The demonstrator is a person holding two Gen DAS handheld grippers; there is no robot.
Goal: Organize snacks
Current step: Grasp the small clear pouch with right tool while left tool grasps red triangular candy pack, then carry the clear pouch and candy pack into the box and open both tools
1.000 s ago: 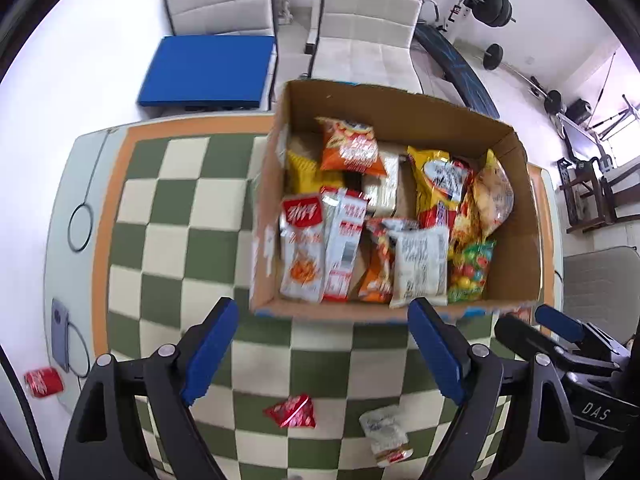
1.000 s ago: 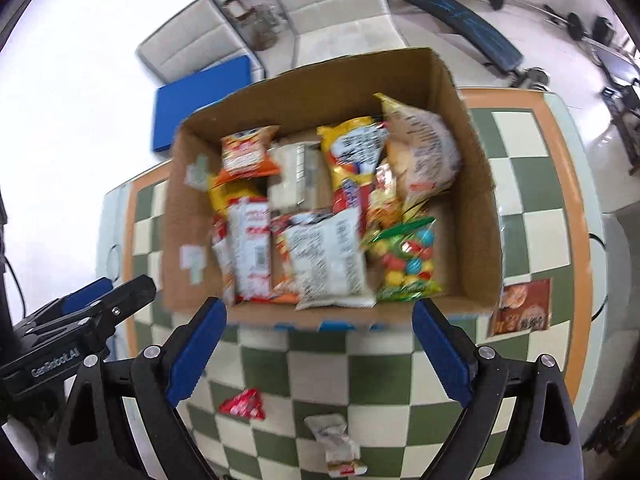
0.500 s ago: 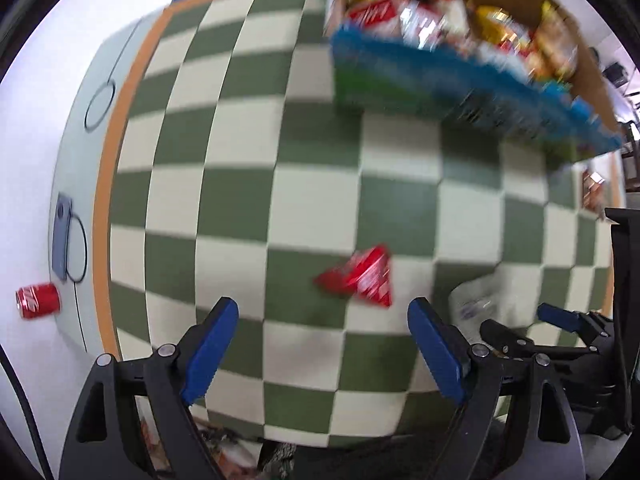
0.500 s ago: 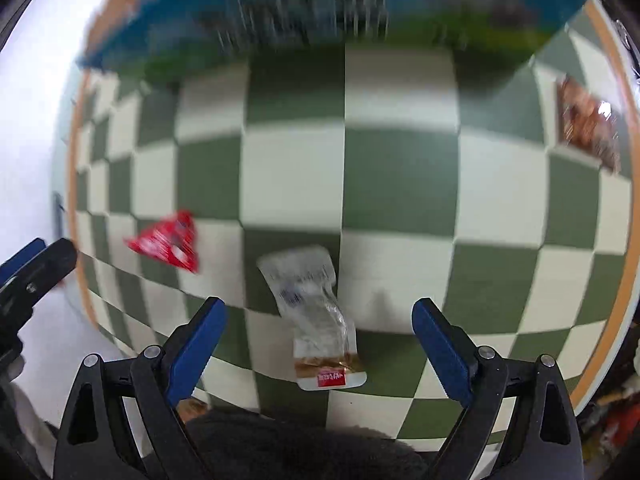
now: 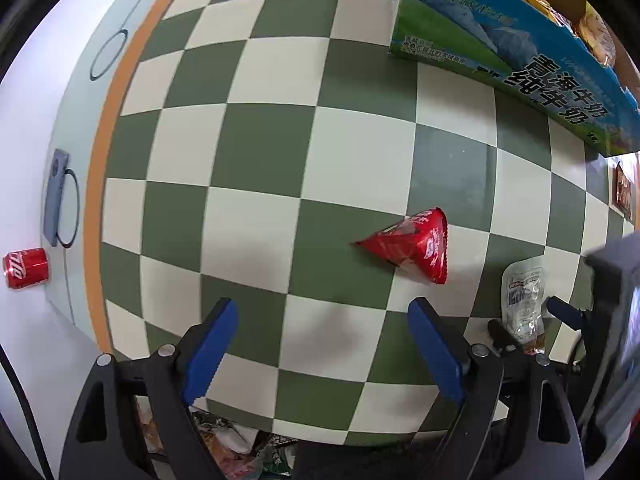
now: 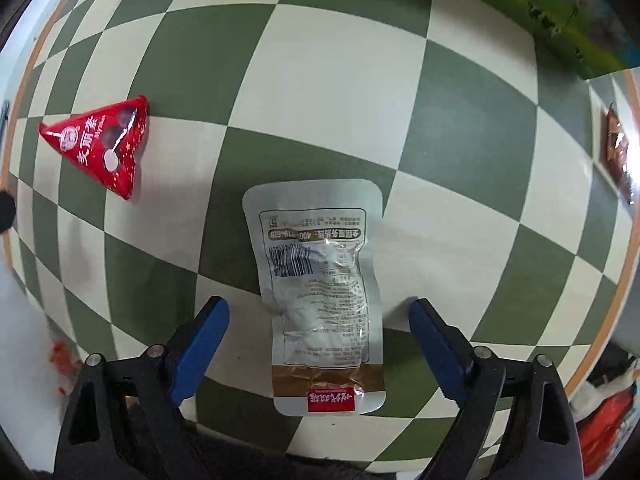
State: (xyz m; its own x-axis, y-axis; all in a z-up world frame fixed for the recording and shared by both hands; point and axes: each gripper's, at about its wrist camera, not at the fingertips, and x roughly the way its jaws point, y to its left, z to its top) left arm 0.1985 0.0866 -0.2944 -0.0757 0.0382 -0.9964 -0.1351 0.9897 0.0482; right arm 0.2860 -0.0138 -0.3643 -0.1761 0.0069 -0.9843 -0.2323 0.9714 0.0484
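Table [image 6: 304, 80]: smooth green-and-cream checks.
Silver pouch [image 6: 320, 288]: crinkled foil, lower centre, between the right hand-held gripper [image 6: 320, 340] (jaws apart).
Red packet [image 5: 412, 246]: triangular, glossy, right of centre.
Left hand-held gripper [image 5: 324, 348]: apart, empty.

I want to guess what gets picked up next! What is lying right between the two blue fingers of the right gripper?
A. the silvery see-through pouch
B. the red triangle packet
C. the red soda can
A: in the right wrist view the silvery see-through pouch lies flat on the checkered table between the open fingers of the right gripper, while the red triangle packet sits off to its left.
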